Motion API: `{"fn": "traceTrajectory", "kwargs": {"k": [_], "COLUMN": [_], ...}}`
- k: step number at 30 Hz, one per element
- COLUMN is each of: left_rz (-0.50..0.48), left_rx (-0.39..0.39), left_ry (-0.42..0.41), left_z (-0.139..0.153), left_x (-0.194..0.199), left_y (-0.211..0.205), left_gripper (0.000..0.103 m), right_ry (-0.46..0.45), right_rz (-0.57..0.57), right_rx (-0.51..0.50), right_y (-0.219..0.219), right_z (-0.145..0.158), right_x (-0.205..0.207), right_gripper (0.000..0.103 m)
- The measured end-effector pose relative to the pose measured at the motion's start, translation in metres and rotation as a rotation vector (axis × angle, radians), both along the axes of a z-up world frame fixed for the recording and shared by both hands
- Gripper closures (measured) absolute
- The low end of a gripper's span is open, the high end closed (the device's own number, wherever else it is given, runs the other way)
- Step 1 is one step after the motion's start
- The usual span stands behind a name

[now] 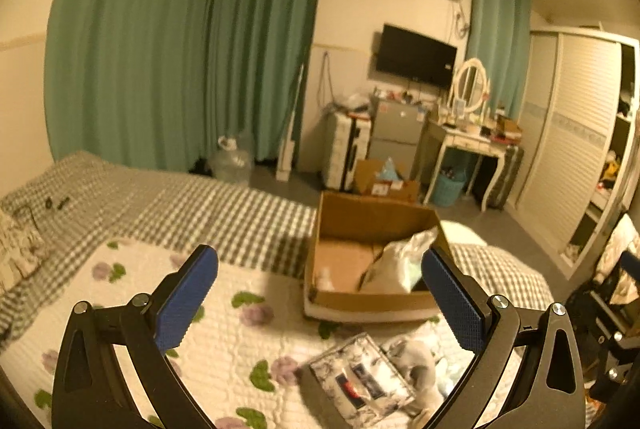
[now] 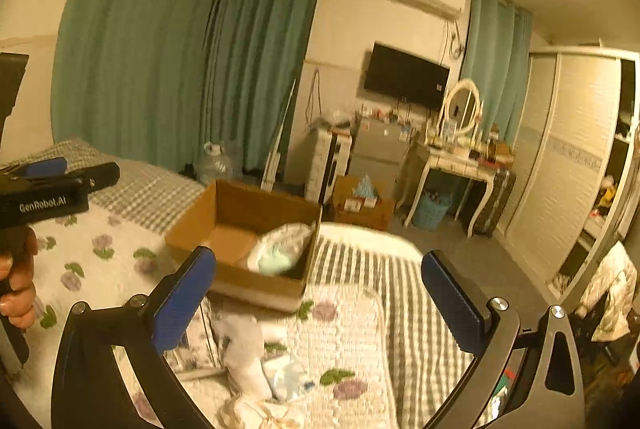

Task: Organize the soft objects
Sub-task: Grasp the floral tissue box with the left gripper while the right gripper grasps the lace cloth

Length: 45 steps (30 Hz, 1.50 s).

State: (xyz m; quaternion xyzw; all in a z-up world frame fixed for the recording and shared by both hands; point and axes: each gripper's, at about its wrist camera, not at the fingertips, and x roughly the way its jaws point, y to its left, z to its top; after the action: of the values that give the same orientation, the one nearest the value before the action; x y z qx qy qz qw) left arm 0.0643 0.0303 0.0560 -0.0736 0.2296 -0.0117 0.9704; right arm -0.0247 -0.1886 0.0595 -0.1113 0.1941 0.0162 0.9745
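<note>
Bedroom, green curtains (image 1: 180,41); bed (image 2: 404,293) carries our box (image 1: 372,229), a white bundle (image 1: 400,261) inside. More soft items (image 2: 248,353) lie just before the box. Left gripper (image 1: 320,305) and right gripper (image 2: 320,305): jaws spread, holding nothing.

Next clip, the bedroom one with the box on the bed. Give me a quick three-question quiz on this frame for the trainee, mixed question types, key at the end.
1. True or false: the cardboard box on the bed is still empty.
2. Multiple choice: the left gripper and right gripper are: A) both open, holding nothing; B) both shut on cloth; C) one open, one shut.
3. Short answer: where do the loose soft items still to be packed lie?

Key: 1. False, a pale soft bundle sits inside. 2. A, jaws spread wide. 3. On the floral quilt, nearer the camera than the box.
</note>
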Motion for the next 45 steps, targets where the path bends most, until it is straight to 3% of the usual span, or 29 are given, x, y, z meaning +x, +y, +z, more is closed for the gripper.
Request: {"fn": "traceTrajectory", "kwargs": {"k": [10, 17, 26, 30, 36, 40, 41, 42, 44, 45], "left_rz": [0.032, 0.024, -0.046, -0.075, -0.125, -0.141, -0.153, -0.175, -0.229, -0.226], "left_rx": [0.07, 0.032, 0.058, 0.101, -0.03, -0.044, -0.044, -0.054, -0.094, -0.088], "left_ry": [0.191, 0.345, 0.51, 0.47, 0.503, 0.5, 0.495, 0.492, 0.508, 0.51], "left_z": [-0.068, -0.121, -0.176, -0.191, -0.2, -0.2, -0.199, -0.197, -0.193, -0.19], "left_x": [0.027, 0.035, 0.044, 0.044, 0.05, 0.051, 0.05, 0.05, 0.048, 0.047], "left_y": [-0.007, -0.01, -0.031, -0.042, -0.03, -0.028, -0.028, -0.029, -0.033, -0.034], "left_gripper": [0.0, 0.0, 0.0, 0.0, 0.0, 0.0, 0.008, 0.022, 0.044, 0.049], "right_ry": [0.233, 0.41, 0.536, 0.611, 0.671, 0.689, 0.693, 0.697, 0.698, 0.696], "right_rz": [0.018, 0.069, 0.081, 0.08, 0.107, 0.09, 0.087, 0.083, 0.08, 0.081], "right_rx": [-0.003, -0.005, -0.021, -0.028, -0.014, 0.011, 0.012, 0.006, -0.011, -0.016], "right_y": [-0.005, 0.003, 0.01, 0.01, 0.01, 0.004, 0.005, 0.005, 0.008, 0.008], "right_z": [-0.076, -0.139, -0.185, -0.206, -0.221, -0.224, -0.225, -0.225, -0.226, -0.225], "right_x": [0.024, 0.025, 0.034, 0.044, 0.049, 0.053, 0.053, 0.053, 0.052, 0.051], "right_gripper": [0.0, 0.0, 0.0, 0.0, 0.0, 0.001, 0.005, 0.009, 0.009, 0.01]}}
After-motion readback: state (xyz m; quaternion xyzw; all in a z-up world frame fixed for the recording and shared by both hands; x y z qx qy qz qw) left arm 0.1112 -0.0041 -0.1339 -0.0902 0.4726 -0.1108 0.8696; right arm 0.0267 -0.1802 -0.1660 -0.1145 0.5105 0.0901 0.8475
